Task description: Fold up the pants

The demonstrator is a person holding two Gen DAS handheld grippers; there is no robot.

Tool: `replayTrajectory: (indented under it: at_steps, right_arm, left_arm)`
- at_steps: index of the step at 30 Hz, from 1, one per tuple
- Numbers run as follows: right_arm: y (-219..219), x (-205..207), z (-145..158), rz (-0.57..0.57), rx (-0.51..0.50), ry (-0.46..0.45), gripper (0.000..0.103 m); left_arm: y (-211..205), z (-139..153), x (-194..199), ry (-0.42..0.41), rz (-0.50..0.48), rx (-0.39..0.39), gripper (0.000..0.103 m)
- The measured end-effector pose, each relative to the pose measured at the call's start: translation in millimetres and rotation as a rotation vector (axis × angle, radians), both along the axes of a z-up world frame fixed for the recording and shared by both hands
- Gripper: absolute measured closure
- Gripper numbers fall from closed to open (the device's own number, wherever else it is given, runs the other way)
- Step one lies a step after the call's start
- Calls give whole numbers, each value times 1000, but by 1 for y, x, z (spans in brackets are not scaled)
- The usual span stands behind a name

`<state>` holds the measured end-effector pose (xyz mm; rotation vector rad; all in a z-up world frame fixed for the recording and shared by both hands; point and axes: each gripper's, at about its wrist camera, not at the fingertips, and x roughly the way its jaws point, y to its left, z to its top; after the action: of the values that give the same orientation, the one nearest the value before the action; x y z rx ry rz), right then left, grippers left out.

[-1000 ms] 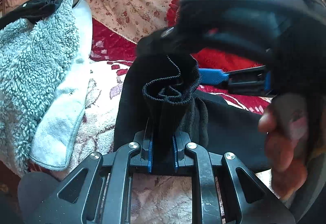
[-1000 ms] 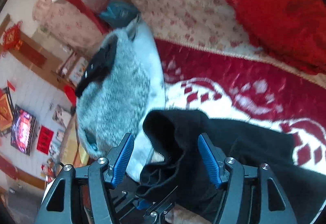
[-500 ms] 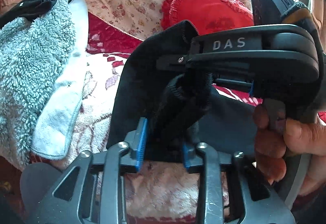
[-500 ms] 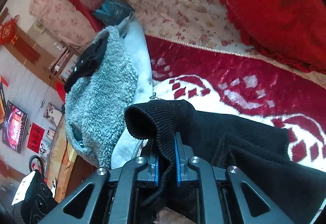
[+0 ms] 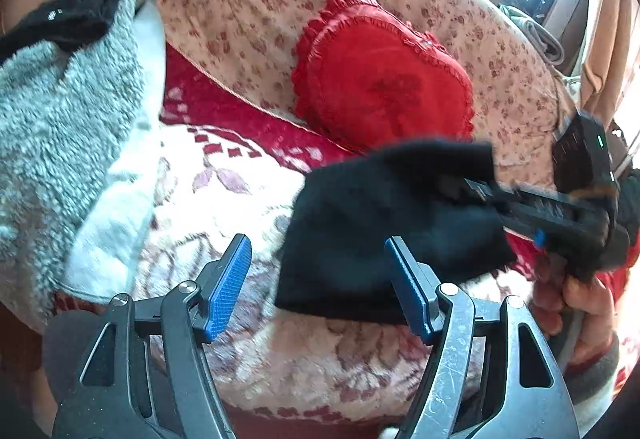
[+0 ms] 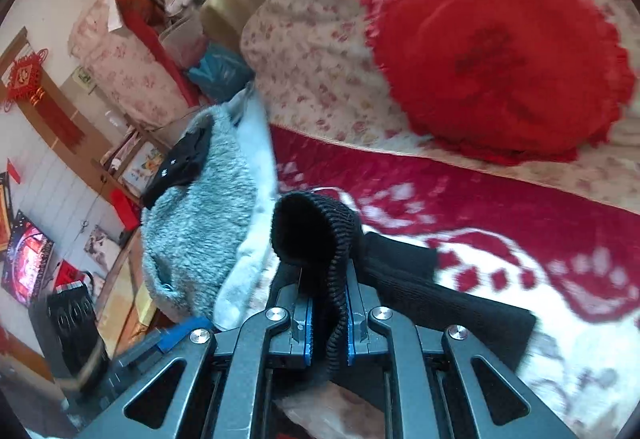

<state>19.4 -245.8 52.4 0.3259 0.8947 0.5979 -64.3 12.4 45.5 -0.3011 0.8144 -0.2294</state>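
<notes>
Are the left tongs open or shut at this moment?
Open. The left tongs show blue pads wide apart with nothing between them; the black pants lie beyond, held by the right tongs.

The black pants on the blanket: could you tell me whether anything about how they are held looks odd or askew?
The black pants hang from one side only. The right tool is clamped on a bunched ribbed edge, while the left tool stands open and holds nothing. The fabric drapes crumpled over the blanket, not flat for folding.

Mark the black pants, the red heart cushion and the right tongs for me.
black pants (image 5: 360, 239), left wrist view, middle of cloth.
red heart cushion (image 6: 500, 59), right wrist view, its face.
right tongs (image 6: 327, 327), right wrist view, between fingertips.
</notes>
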Motion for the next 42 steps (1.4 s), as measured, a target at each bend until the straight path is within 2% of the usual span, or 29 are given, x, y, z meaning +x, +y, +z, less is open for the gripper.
replayTrajectory:
  at_steps: [3, 5, 8, 12, 15, 19, 22, 24, 26, 29, 31, 32, 34, 37, 39, 42]
  right_arm:
    - [-28, -5, -23, -44, -48, 60, 92]
    - [-42, -3, -44, -96, -94, 127, 88]
    - [-63, -5, -68, -183, -150, 218, 88]
    - [-77, -15, -52, -217, -182, 175, 88]
    - [-78, -19, -28, -232, -149, 98, 87]
    - [-47, -18, -16, -103, -99, 25, 88]
    - [-15, -2, -30, -42, -122, 38, 88]
    - [-7, 12, -50, -66, -187, 82, 88]
    - [-13, 25, -72, -118, -249, 124, 96]
    - [-38, 32, -86, -140, -144, 168, 100]
    - [-43, 33, -84, -134, -118, 175, 100]
    - [-44, 31, -79, -136, -120, 172, 96]
    - [-42, 21, -65, -125, -124, 142, 95]
    - [-30, -1, -43, -35, -131, 77, 92]
    - [-18, -15, -45, 18, -184, 78, 92]
    - [-11, -36, -73, 35, -336, 138, 92]
  left_arm:
    - [-5, -9, 11, 41, 5, 10, 34]
    - [-12, -16, 17, 60, 4, 41, 34]
    - [-23, -26, 30, 87, -13, 90, 34]
    - [-36, -33, 48, 104, -22, 132, 34]
    - [-47, -39, 64, 112, -20, 169, 34]
    - [-62, -52, 85, 158, -33, 183, 34]
    - [-74, -66, 95, 190, -59, 198, 34]
    - [-80, -73, 98, 200, -71, 195, 34]
    - [-84, -76, 100, 192, -76, 192, 33]
    - [-90, -79, 104, 186, -75, 202, 27]
    - [-90, -78, 103, 192, -73, 199, 27]
    - [-89, -77, 102, 196, -74, 195, 27]
    - [-85, -73, 96, 199, -72, 189, 27]
    - [-82, -73, 83, 200, -79, 195, 27]
    - [-81, -77, 74, 203, -81, 198, 27]
    - [-81, -83, 63, 211, -88, 197, 27]
